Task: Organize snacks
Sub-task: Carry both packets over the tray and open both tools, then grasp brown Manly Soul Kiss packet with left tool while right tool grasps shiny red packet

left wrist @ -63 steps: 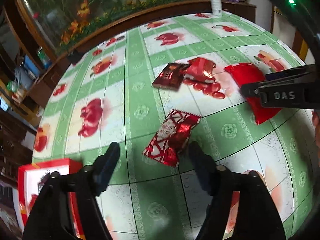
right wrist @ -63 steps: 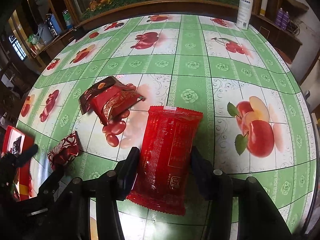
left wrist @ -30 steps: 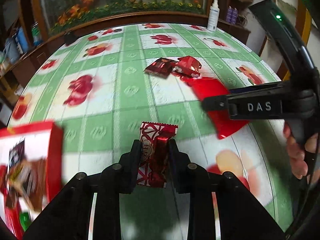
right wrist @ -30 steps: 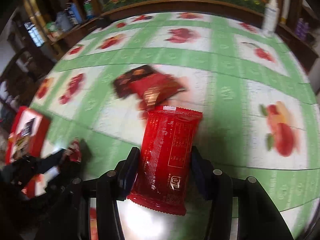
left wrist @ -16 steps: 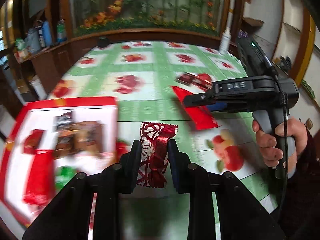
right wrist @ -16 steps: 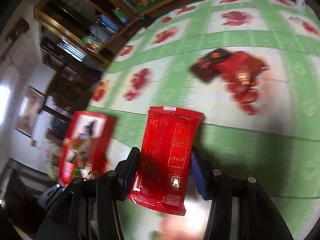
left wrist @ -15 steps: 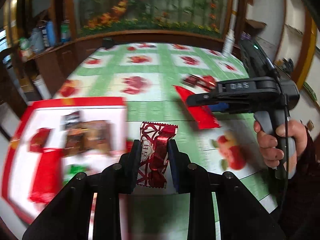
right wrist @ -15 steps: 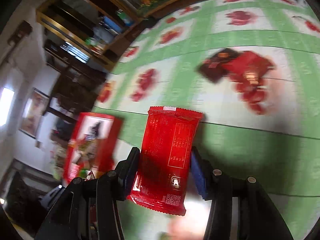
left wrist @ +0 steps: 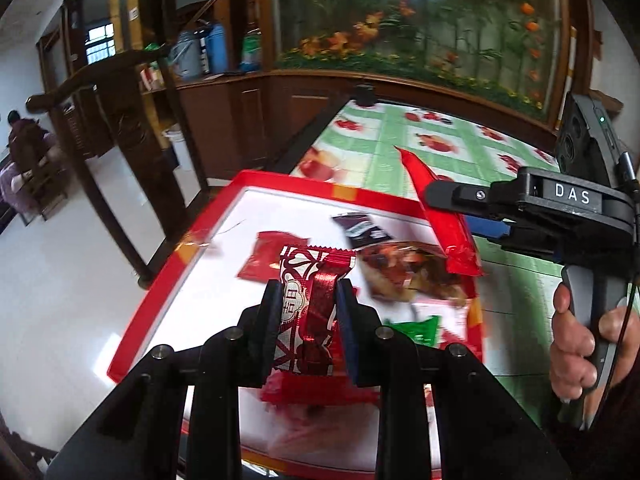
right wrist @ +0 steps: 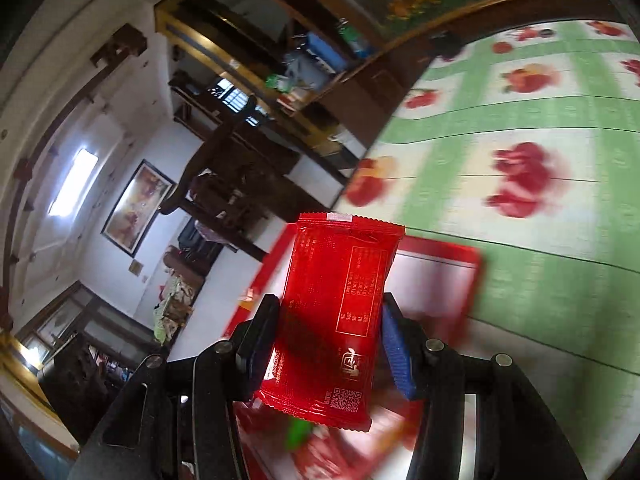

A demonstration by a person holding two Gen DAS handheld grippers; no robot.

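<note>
Snacks are held in both grippers above a red-rimmed box (left wrist: pixel 168 276) that sits at the near left edge of a table covered with a green fruit-print cloth (left wrist: pixel 384 160). The left gripper (left wrist: pixel 308 300) is closed narrowly on a red-and-white patterned candy wrapper (left wrist: pixel 310 304), which stands upright between its pads over the white floor of the box. The right gripper (right wrist: pixel 326 332) clamps a larger plain red packet (right wrist: pixel 336 308) at a middling width, its printed back facing the camera; in the left wrist view the same packet (left wrist: pixel 440 216) hangs tilted above the far right corner of the box, with a hand (left wrist: pixel 580 344) wrapped round the gripper's handle. Inside the box lie several snacks: a small red packet (left wrist: pixel 264 256) near the middle, a dark wrapper (left wrist: pixel 362 230) farther back, a clear bag of brownish pieces (left wrist: pixel 412 276) to the right, a green packet (left wrist: pixel 416 328) nearer, and blurred red wrappers (left wrist: pixel 320 396) at the near end. In the right wrist view the box is motion-blurred. Wooden cabinets (left wrist: pixel 248 120) and a floral mural (left wrist: pixel 420 20) stand beyond the far side of the table.
</note>
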